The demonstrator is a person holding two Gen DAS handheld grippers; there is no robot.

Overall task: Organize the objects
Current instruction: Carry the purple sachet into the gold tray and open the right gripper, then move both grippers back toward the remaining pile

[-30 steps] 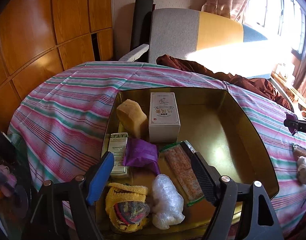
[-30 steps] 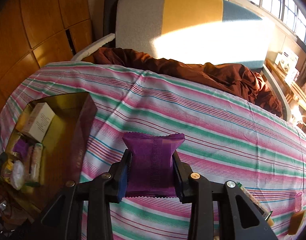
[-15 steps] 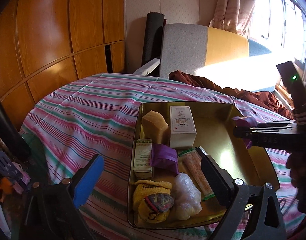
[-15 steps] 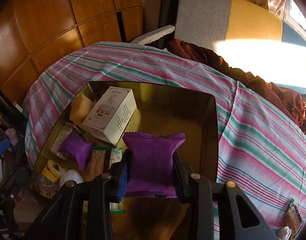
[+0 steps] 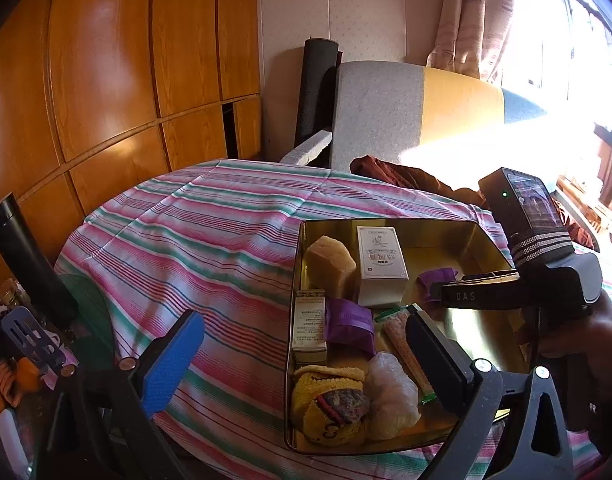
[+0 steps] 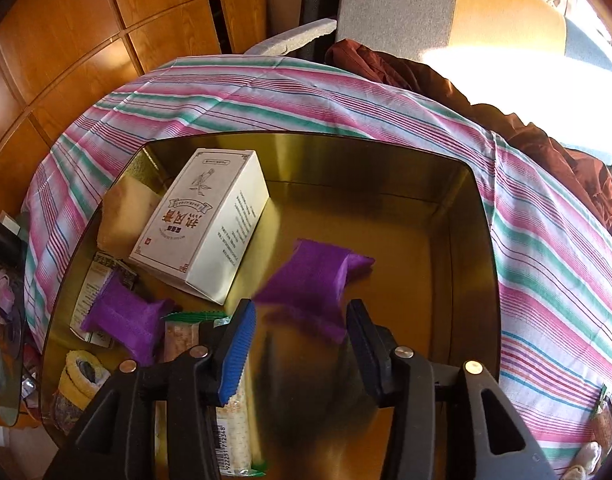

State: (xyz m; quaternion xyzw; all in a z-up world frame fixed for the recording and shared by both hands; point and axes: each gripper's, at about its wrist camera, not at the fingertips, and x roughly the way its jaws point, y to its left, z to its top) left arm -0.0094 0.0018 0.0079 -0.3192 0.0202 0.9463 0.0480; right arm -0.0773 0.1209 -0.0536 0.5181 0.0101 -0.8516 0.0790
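A gold metal tin (image 6: pixel 446 184) sits on the striped tablecloth. My right gripper (image 6: pixel 301 320) hangs over its bare right half with its jaws opening. A purple packet (image 6: pixel 314 280) is slipping out from between them, tilted and blurred, with neither pad pressing on it. The tin's left side holds a white box (image 6: pixel 201 224), a second purple packet (image 6: pixel 125 320), a cracker pack (image 6: pixel 229 420) and a yellow cloth (image 6: pixel 79 376). My left gripper (image 5: pixel 303 320) stands wide open in front of the tin (image 5: pixel 386 222), nothing between its fingers. The left wrist view also shows the falling packet (image 5: pixel 436 278).
A tan sponge block (image 5: pixel 330 260), a small carton (image 5: pixel 308 328) and a clear plastic bundle (image 5: pixel 390 392) also lie in the tin. A grey and yellow chair (image 5: pixel 406 112) with a brown cloth stands behind the table. Clutter and a black bottle (image 5: pixel 25 264) sit at the left.
The right gripper carried the purple packet from over the tablecloth to above the tin, then its jaws parted and the packet dropped free. The left gripper drew back and widened.
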